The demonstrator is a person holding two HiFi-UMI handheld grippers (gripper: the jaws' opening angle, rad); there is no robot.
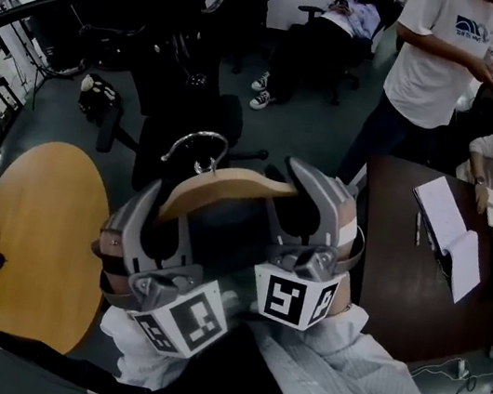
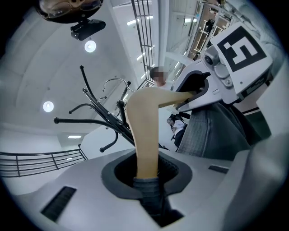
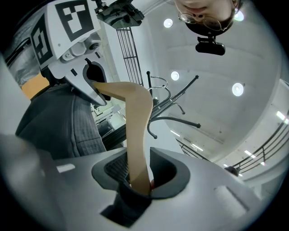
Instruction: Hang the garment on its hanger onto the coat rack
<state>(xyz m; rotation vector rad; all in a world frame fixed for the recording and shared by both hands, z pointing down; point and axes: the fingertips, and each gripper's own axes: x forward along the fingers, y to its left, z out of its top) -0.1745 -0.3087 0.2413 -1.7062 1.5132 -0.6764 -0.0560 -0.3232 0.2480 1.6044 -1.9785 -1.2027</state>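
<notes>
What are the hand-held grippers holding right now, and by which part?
The wooden hanger with the grey garment: the left hand-held gripper clamps one shoulder arm, the right hand-held gripper the other.

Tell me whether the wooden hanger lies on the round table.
No: the left hand-held gripper and right hand-held gripper hold the hanger aloft, off the round table.

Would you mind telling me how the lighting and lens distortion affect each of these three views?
Head view: dim overall, straight lines bowed by the wide lens, wooden hanger sharp. Left gripper view: bright ceiling lights backlight the coat rack into a silhouette. Right gripper view: dark vignetted corners, ceiling lights flaring, hanger evenly lit.
</notes>
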